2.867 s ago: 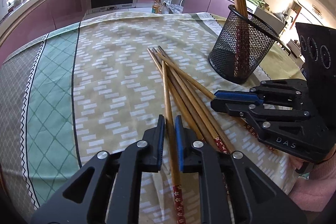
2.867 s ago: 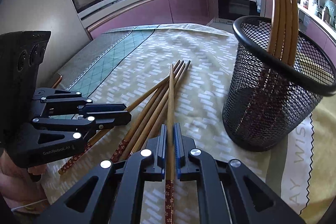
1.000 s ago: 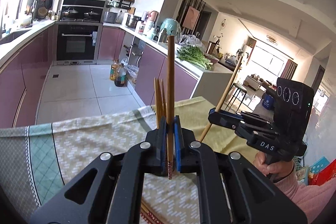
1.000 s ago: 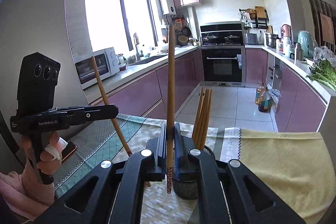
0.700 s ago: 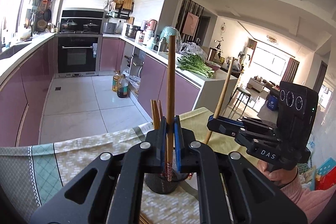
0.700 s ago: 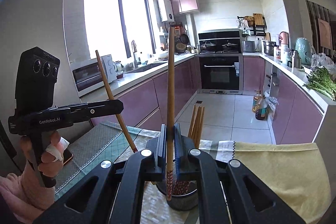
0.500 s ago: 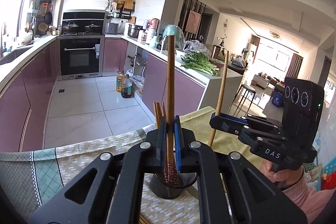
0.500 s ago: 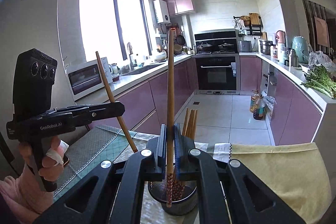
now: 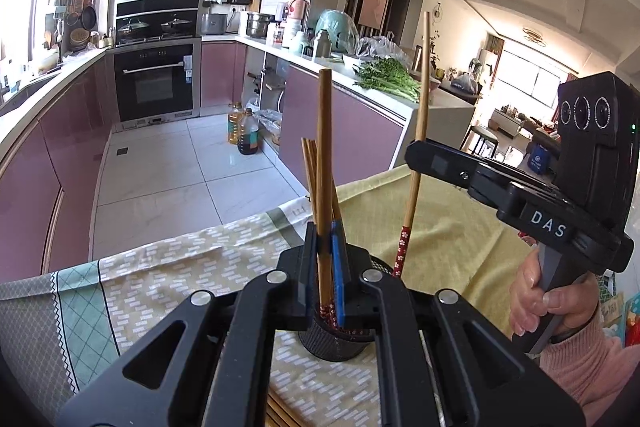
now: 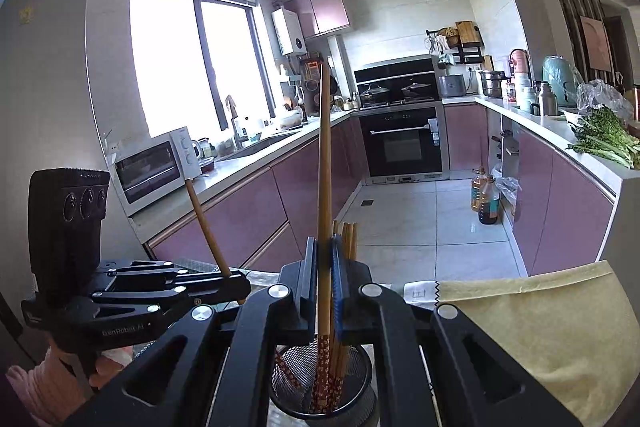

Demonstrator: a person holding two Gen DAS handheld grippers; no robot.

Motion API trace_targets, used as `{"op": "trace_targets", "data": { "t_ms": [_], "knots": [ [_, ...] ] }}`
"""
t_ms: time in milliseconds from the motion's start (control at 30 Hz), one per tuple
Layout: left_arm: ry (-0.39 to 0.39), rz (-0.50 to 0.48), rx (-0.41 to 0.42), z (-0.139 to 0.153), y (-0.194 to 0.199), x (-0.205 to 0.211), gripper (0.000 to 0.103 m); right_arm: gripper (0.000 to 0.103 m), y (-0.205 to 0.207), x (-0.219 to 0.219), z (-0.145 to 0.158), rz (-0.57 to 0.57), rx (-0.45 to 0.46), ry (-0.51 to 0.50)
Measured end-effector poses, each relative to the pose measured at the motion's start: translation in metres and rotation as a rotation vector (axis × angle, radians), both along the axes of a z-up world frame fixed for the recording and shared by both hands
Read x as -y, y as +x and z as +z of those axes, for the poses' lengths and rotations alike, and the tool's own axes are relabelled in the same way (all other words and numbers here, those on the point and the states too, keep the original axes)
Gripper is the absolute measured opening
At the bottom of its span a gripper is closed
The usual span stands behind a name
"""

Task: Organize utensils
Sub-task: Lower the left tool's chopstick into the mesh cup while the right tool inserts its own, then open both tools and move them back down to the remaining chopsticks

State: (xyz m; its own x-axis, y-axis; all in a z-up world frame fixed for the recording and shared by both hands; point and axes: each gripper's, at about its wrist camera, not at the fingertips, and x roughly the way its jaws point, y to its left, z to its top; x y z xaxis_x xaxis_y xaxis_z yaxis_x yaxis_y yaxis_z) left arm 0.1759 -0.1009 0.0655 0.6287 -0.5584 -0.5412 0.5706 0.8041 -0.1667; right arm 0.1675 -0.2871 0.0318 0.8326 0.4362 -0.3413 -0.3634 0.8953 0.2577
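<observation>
In the left wrist view my left gripper (image 9: 327, 247) is shut on an upright bamboo chopstick (image 9: 324, 155), whose red patterned end dips into the black mesh cup (image 9: 320, 341) just below. My right gripper (image 9: 418, 153) enters from the right, shut on a second chopstick (image 9: 420, 99) tilted over the cup's rim. In the right wrist view the right gripper (image 10: 323, 267) grips its chopstick (image 10: 324, 155), low end inside the cup (image 10: 288, 367). My left gripper (image 10: 240, 285) holds its own chopstick (image 10: 202, 219) at the left. Several chopsticks (image 10: 348, 239) stand in the cup.
The cup stands on a patterned tablecloth (image 9: 160, 267) with a yellow part (image 10: 540, 327). Loose chopsticks (image 9: 280, 415) lie on the cloth near the bottom edge. A hand in a pink sleeve (image 9: 548, 303) holds the right gripper. Kitchen counters and an oven lie beyond the table.
Both grippers lifted one chopstick each off the table, turned them upright and came in over the cup. Over the last second both sank, so the patterned ends now reach into the cup.
</observation>
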Motion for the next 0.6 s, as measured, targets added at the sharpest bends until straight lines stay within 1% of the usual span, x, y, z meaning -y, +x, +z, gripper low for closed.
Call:
{"op": "trace_targets", "data": {
  "t_ms": [233, 367, 533, 600],
  "knots": [
    [0.039, -0.028, -0.029, -0.015, 0.003, 0.005, 0.007, 0.006, 0.011, -0.006, -0.024, 0.012, -0.116, -0.045],
    [0.080, -0.052, -0.061, -0.025, 0.009, 0.011, 0.007, 0.006, 0.017, -0.009, -0.035, 0.030, -0.190, -0.080],
    [0.089, -0.044, -0.099, -0.035, 0.021, 0.016, 0.008, 0.008, 0.025, -0.012, -0.048, 0.031, -0.254, -0.094],
    [0.092, -0.033, -0.100, -0.038, 0.026, 0.017, 0.008, 0.008, 0.027, -0.012, -0.053, 0.025, -0.266, -0.093]
  ]
}}
